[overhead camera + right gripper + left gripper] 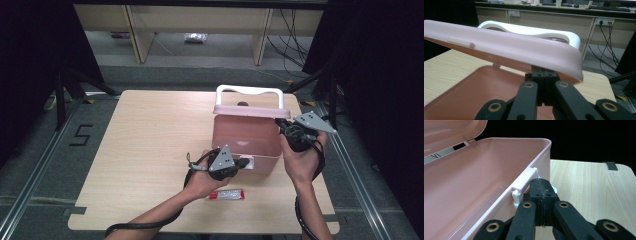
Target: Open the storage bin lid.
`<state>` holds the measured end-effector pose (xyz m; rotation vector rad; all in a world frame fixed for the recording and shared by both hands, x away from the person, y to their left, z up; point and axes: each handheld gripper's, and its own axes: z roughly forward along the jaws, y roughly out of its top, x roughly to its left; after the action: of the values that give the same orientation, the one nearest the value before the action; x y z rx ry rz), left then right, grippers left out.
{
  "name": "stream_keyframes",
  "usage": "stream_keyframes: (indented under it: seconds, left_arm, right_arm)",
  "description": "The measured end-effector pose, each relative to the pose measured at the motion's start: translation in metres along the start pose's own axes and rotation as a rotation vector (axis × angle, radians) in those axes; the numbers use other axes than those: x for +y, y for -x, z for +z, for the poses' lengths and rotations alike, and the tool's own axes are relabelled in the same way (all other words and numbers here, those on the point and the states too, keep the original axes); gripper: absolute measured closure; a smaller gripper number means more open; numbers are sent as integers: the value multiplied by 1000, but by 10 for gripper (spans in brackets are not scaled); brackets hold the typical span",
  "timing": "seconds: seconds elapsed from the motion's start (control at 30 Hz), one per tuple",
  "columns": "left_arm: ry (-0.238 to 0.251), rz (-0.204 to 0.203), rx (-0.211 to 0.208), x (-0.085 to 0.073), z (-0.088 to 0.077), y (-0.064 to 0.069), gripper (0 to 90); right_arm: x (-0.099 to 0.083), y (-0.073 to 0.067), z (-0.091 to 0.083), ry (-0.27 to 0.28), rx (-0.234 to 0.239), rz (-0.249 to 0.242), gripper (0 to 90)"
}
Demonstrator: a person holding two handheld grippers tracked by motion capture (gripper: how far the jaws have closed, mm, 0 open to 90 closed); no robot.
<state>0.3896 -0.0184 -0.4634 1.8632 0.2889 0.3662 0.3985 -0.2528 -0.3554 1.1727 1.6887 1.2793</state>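
A pink box (pixel 245 137) stands on the wooden table (pixel 150 130) with its lid (pixel 250 109) raised partway and a white handle (pixel 248 91) on top. My left gripper (pixel 245 162) is shut at the box's front wall. Its tips (pixel 540 182) touch the white latch (pixel 524 183); I cannot tell if a thin part is pinched. My right gripper (pixel 279 122) is shut at the box's right end. In the right gripper view its closed tips (pixel 544 72) sit right under the lid's rim (pixel 511 47), above the empty inside (pixel 474 90).
A small red and white tube (pixel 226 194) lies on the table near its front edge, just below my left hand. Black stands and a metal rail flank the table on both sides. Desks and cables stand beyond the far edge.
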Motion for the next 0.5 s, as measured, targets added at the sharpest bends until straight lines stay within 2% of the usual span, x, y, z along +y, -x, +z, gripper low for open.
stream_keyframes:
  seconds: [0.07, 0.1, 0.13, 0.2, 0.23, 0.27, 0.33, 0.37, 0.4, 0.43, 0.47, 0.5]
  left_arm:
    - [1, -2, 0, 0, 0, 0, 892]
    - [-1, 0, 0, 0, 0, 0, 892]
    - [0, -1, 0, 0, 0, 0, 892]
    - [0, -2, 0, 0, 0, 0, 892]
    - [0, -2, 1, 0, 0, 0, 892]
    - [-2, 0, 1, 0, 0, 0, 892]
    - [0, -2, 1, 0, 0, 0, 893]
    - [-2, 0, 0, 0, 0, 0, 892]
    - [-2, 1, 0, 1, 0, 0, 892]
    - [-2, 0, 0, 0, 0, 0, 892]
    - [0, 1, 1, 0, 0, 0, 892]
    - [2, 0, 0, 0, 0, 0, 892]
  right_arm:
    - [2, 0, 0, -8, -7, 2, 900]
    - [2, -1, 0, -9, -10, 22, 900]
    - [3, 0, 2, 2, -9, 6, 900]
    - [4, 0, 3, -5, -9, 14, 900]
    - [5, 0, 3, 1, -14, 2, 900]
    - [5, -1, 4, 1, -12, 18, 900]
    - [6, 1, 6, 14, -18, -4, 900]
    - [7, -1, 6, 3, -19, 16, 900]
    - [7, 0, 7, 11, -13, 4, 900]
    - [7, 0, 8, 5, -11, 14, 900]
    - [7, 1, 9, 11, -13, -5, 900]
    - [8, 0, 10, 11, -17, 5, 900]
